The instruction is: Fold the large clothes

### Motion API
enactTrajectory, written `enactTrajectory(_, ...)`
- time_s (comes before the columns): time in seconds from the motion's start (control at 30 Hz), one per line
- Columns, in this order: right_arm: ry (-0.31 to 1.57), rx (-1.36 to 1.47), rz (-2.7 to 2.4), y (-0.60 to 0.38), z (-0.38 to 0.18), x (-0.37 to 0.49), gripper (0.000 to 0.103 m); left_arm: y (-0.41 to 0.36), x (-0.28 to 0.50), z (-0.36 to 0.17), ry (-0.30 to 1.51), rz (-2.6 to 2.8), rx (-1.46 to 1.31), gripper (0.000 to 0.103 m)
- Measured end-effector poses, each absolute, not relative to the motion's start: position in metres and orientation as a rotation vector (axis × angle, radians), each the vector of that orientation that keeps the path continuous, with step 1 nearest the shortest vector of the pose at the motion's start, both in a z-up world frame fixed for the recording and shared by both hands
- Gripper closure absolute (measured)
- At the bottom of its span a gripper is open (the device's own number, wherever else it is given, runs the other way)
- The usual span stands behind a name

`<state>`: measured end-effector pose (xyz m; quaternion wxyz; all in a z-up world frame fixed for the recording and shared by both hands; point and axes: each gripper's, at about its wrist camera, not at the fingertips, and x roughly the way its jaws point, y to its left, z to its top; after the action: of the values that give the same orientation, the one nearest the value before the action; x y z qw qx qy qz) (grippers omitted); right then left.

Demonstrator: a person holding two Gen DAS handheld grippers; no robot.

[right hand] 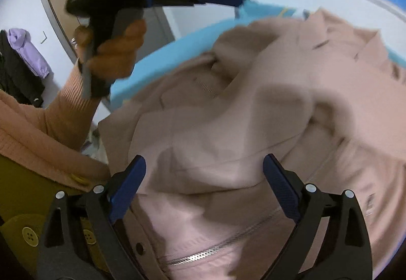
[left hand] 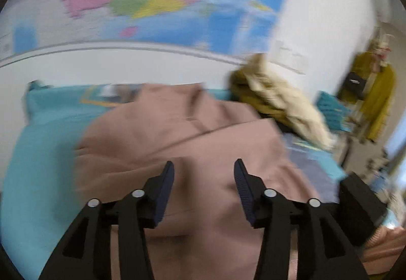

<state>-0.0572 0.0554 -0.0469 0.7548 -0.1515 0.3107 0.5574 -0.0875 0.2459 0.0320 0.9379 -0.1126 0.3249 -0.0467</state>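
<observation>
Pink coat spread on the blue bed, both grippers empty above it

The pink coat lay rumpled on the bed, collar toward twelve o'clock, long axis twelve to six; soft, bulky, probably heavy, best pinched at hem or shoulder seams; the left gripper hung half open, holding nothing; the right gripper stood wide, empty.

pink zip-up garment | rumpled, partly folded, zipper showing | lying on turquoise bed
</observation>
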Motion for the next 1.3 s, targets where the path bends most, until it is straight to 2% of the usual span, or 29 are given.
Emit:
enactTrajectory(0.03, 0.689, -0.332, 1.218, 0.056, -0.051, -0.057, 0.005, 0.256, -0.086, 0.026, 0.688, -0.045, -0.226, 0.056)
enactTrajectory(0.23, 0.687, -0.399, 1.163, 0.063, -0.065, -0.062, 0.006, 0.293, -0.074, -0.017, 0.818, 0.053, -0.26, 0.056)
enactTrajectory(0.27, 0.669, -0.41, 1.139, 0.066, -0.065, -0.063, 0.011, 0.295, -0.074, -0.022, 0.831, 0.062, -0.26, 0.056)
enactTrajectory(0.3, 0.663, -0.411, 1.125, 0.067, -0.065, -0.063, 0.034, 0.296, -0.074, -0.025, 0.84, 0.066, -0.261, 0.056)
enactTrajectory(0.33, 0.678, -0.401, 1.141, 0.068, -0.065, -0.06, 0.052, 0.297, -0.073, -0.027, 0.843, 0.065, -0.262, 0.056)
enactTrajectory(0.37, 0.696, -0.38, 1.155, 0.067, -0.063, -0.057, 0.085, 0.3, -0.073, -0.029, 0.843, 0.068, -0.26, 0.056)
enactTrajectory(0.4, 0.708, -0.332, 1.165, 0.062, -0.058, -0.051, 0.091, 0.3, -0.075, -0.028, 0.843, 0.073, -0.257, 0.056)
enactTrajectory(0.53, 0.685, -0.083, 1.194, 0.024, -0.027, -0.023, 0.092, 0.303, -0.08, -0.024, 0.826, 0.085, -0.237, 0.055)
enactTrajectory(0.63, 0.626, 0.209, 1.169, -0.035, 0.0, 0.011, 0.093, 0.301, -0.084, -0.022, 0.815, 0.096, -0.191, 0.051)
enactTrajectory(0.73, 0.621, 0.456, 1.042, -0.09, 0.001, 0.057, 0.092, 0.298, -0.086, -0.025, 0.826, 0.095, -0.158, 0.051)
enactTrajectory(0.77, 0.631, 0.498, 0.977, -0.103, -0.003, 0.067, 0.088, 0.297, -0.086, -0.027, 0.833, 0.1, -0.142, 0.051)
enactTrajectory(0.83, 0.685, 0.535, 0.842, -0.127, -0.015, 0.088, 0.072, 0.296, -0.086, -0.031, 0.846, 0.114, -0.113, 0.051)
enactTrajectory(0.87, 0.69, 0.55, 0.802, -0.132, -0.019, 0.09, 0.058, 0.296, -0.087, -0.032, 0.851, 0.11, -0.109, 0.051)
enactTrajectory(0.93, 0.686, 0.526, 0.824, -0.133, -0.022, 0.081, 0.045, 0.293, -0.09, -0.034, 0.859, 0.103, -0.093, 0.051)
enactTrajectory(0.97, 0.688, 0.502, 0.853, -0.128, -0.022, 0.074, 0.021, 0.291, -0.092, -0.034, 0.861, 0.094, -0.076, 0.051)
enactTrajectory(1.0, 0.695, 0.466, 0.86, -0.119, -0.022, 0.067, 0.013, 0.289, -0.094, -0.033, 0.861, 0.09, -0.065, 0.051)
enactTrajectory(1.3, 0.652, -0.214, 0.915, -0.007, -0.034, -0.022, 0.011, 0.262, -0.089, -0.025, 0.825, 0.016, -0.023, 0.049)
